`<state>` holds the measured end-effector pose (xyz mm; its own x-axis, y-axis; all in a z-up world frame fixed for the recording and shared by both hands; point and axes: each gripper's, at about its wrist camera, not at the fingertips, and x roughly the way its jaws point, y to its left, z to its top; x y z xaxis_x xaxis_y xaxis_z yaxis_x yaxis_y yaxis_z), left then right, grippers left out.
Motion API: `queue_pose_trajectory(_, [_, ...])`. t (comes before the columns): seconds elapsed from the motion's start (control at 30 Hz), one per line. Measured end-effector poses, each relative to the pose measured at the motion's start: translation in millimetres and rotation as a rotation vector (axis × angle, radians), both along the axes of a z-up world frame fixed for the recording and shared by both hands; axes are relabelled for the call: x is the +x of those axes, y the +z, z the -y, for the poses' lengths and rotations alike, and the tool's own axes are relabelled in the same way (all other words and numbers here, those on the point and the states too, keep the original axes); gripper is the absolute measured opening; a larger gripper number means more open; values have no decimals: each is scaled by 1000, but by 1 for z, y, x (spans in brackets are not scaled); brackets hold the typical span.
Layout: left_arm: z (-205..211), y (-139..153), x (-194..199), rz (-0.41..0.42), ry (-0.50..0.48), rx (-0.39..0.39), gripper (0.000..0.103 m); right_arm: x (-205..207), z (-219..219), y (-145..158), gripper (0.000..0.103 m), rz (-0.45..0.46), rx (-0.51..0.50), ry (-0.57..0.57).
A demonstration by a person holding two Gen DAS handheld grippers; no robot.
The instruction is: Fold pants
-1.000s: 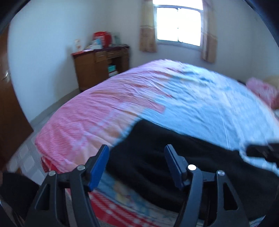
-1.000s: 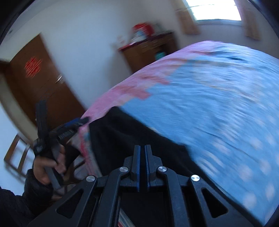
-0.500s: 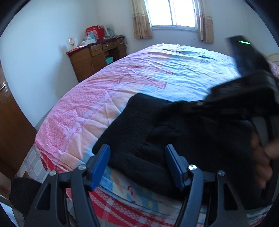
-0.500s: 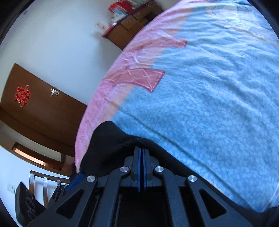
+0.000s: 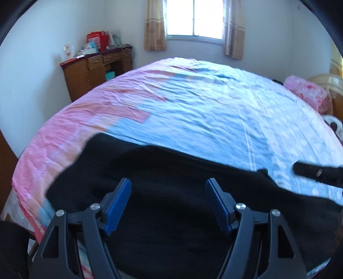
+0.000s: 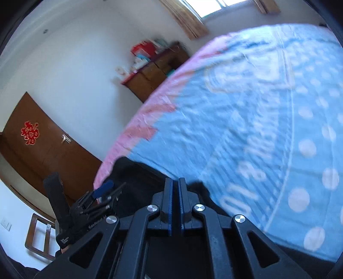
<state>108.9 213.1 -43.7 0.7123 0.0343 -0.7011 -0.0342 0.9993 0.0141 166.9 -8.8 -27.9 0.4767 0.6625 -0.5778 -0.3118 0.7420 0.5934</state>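
Pants of black, soft knitted fabric [image 5: 171, 206] lie spread along the near edge of the wide bed with its pink-and-blue patterned cotton sheet [image 5: 203, 111], one rounded end reaching toward the pink side of that sheet and the rest running across to the blue side; the left black two-finger gripper with blue pads [image 5: 169, 206] hangs over the middle of the dark cloth, its jaws set wide apart with nothing between them, and whether the pads touch the fabric cannot be told; the gripper points along the bed toward the far window [image 5: 194, 18], held roughly level; the right black two-finger gripper with blue pads [image 6: 175, 206] has its jaws drawn almost together, only a thin slit between the pads, and black cloth sits directly at and under the tips, though whether a fold is pinched in the slit cannot be told; in the right wrist view this gripper is tilted, so the bed slants across the picture, and the pants [image 6: 137, 178] show as a dark hump at the sheet [image 6: 257, 120] edge just ahead of the fingers; in the left wrist view the right gripper's dark tip [image 5: 317, 172] juts in over the blue side of the bed, just beyond the far edge of the pants; a brown wooden desk [image 5: 94, 73] stands beside the bed against the wall.
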Motion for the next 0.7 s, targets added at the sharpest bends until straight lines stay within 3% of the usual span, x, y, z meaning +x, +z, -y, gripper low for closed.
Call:
queue_pose_trajectory(0.07, [5,-14,3,-47,16,35,75,3,-16,-13,5,-41,-69,70])
queue_pose_trajectory(0.17, [9,-19,-5,-10,-7,87,76,19,-44,-46,4,-133,-238,74])
queue_pose_trajectory(0.33, [4,-14,-9,-9,0,61,78,43,-27,-52,1,-155,-47,-34])
queue_pose_trajectory(0.37, [2,-12,-9,-12,8,51,78,39,-22,-46,7,-135,-30,-63])
queue_pose_trajectory(0.5, [5,0,-18,-9,18,-44,79,-13,21,8,7,63,15,-129])
queue_pose_trajectory(0.6, [26,5,-22,0,-37,-83,79,-65,61,32,8,138,-96,-140])
queue_pose_trajectory(0.7, [56,2,-22,-13,-95,-62,79,-123,124,28,8,113,-253,-271])
